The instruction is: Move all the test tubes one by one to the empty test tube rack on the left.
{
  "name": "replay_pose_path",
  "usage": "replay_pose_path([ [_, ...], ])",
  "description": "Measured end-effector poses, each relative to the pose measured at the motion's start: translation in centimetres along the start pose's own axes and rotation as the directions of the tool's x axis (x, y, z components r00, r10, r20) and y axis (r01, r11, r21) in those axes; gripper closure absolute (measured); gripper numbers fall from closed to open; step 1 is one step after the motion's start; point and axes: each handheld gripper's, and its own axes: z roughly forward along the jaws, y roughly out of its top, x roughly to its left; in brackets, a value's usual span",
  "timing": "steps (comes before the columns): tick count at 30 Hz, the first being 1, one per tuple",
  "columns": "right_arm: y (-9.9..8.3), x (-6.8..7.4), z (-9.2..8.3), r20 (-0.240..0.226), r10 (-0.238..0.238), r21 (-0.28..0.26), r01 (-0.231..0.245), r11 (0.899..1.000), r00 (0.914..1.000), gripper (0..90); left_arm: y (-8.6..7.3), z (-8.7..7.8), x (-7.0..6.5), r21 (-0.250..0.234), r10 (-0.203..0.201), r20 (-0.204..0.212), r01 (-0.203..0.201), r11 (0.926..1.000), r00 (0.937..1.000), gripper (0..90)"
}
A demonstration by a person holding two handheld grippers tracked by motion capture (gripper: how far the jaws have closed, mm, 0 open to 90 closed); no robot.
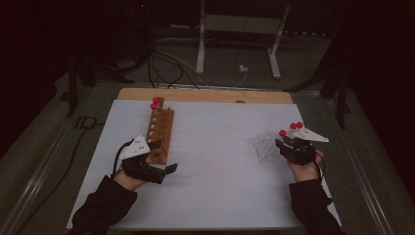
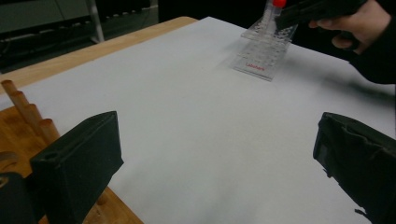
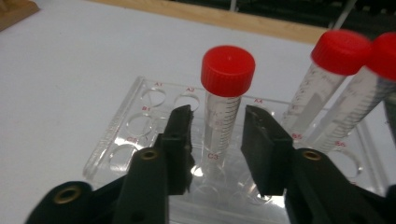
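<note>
A clear plastic tube rack (image 3: 122,135) lies on the white sheet at the table's right (image 1: 264,147). A red-capped tube (image 3: 228,70) stands upright in it. My right gripper (image 3: 217,114) straddles this tube, jaws open, with a small gap on each side. Two more red-capped tubes (image 3: 341,51) lean in the rack just to the right. At the left stands a wooden rack (image 1: 161,129) with two red caps (image 1: 154,103) at its far end. My left gripper (image 1: 164,156) hangs wide open beside the rack's near end, holding nothing (image 2: 219,158).
The white sheet (image 1: 220,147) covers most of the wooden table (image 1: 205,95). Between the two racks the sheet is bare. Beyond the table's far edge are cables and a metal frame (image 1: 200,44) on the floor.
</note>
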Motion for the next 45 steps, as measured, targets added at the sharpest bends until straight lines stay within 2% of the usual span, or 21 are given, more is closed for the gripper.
replay_pose_path([
  [5,0.1,-0.1,0.7,0.007,0.011,0.018,-0.011,1.000,0.9999,73.0,-0.1,0.1,0.1,0.012,-0.003,-0.007,0.003,0.9999,1.0000,1.9],
  [16,0.3,0.1,0.7,0.009,0.004,0.025,-0.004,1.000,0.9999,74.9,-0.1,0.2,0.2,0.016,-0.002,-0.006,0.002,0.9999,1.0000,2.0],
  [25,1.1,0.3,-0.6,0.020,-0.015,-0.011,0.015,1.000,0.9997,75.0,0.0,0.1,0.1,0.017,0.005,-0.005,-0.005,0.9999,1.0000,1.9],
  [35,2.6,0.6,-3.3,0.033,-0.034,-0.086,0.036,0.996,0.9989,75.0,0.4,-0.1,0.0,0.002,0.001,0.009,-0.001,1.0000,1.0000,2.0],
  [40,3.2,1.3,-4.2,0.010,-0.050,-0.111,0.051,0.992,0.9987,75.0,0.7,-0.1,-0.1,-0.001,0.000,0.020,0.000,1.0000,0.9998,2.0],
  [45,3.7,2.8,-4.7,-0.032,-0.082,-0.125,0.078,0.989,0.9961,75.0,1.2,0.1,-0.3,0.000,0.008,0.029,-0.008,1.0000,0.9996,2.0],
])
